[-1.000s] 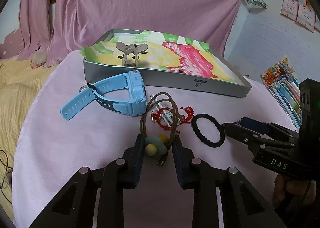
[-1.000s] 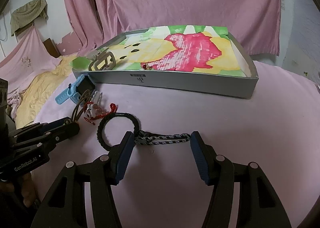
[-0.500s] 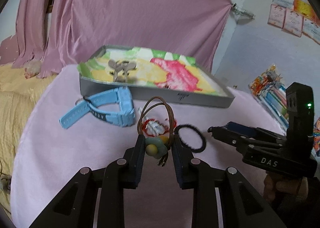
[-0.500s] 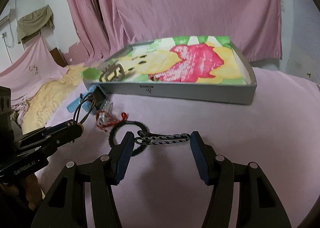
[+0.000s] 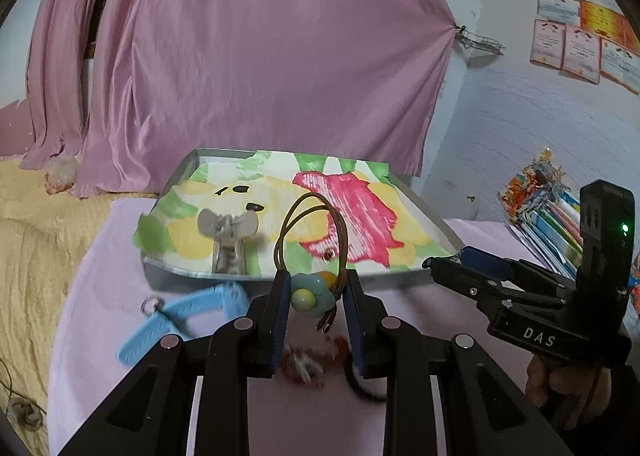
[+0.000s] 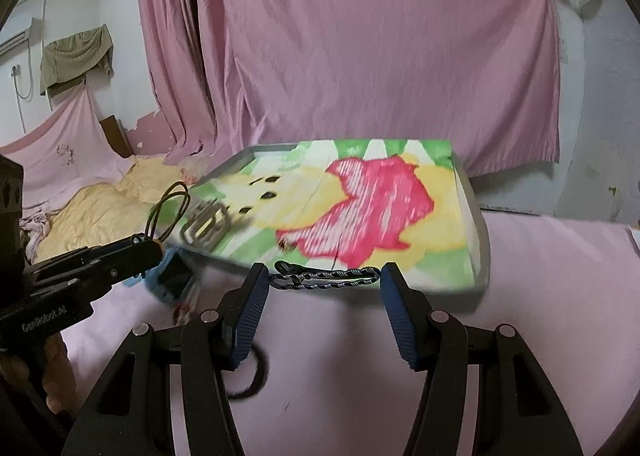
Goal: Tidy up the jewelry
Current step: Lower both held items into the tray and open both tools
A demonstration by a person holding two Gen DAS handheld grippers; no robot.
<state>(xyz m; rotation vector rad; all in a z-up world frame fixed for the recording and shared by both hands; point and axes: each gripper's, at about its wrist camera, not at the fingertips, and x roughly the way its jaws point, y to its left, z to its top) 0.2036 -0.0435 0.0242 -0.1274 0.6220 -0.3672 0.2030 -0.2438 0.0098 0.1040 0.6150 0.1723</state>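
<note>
My left gripper (image 5: 314, 298) is clamped on the flower hair tie (image 5: 310, 294), and my right gripper (image 6: 323, 280) on the braided cord (image 6: 324, 278). One hair claw (image 5: 228, 232) lies in the tray (image 5: 432, 221). The blue watch (image 5: 192, 314) and black hair band (image 6: 250, 374) remain on the table.

My blue-padded left tongs (image 5: 313, 294) grip a brown hair tie (image 5: 310, 234) with a pale-blue flower; the tray (image 5: 436, 225) lining is pink, yellow, green.

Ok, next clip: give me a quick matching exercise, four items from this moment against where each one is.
Items:
1. brown hair tie with flower charm
2. braided cord
3. grey hair claw
4. blue watch

Places:
A. on the pink table
B. between the right gripper's fingers
C. in the left gripper
D. inside the tray

Pairs: 1-C, 2-B, 3-D, 4-A
</note>
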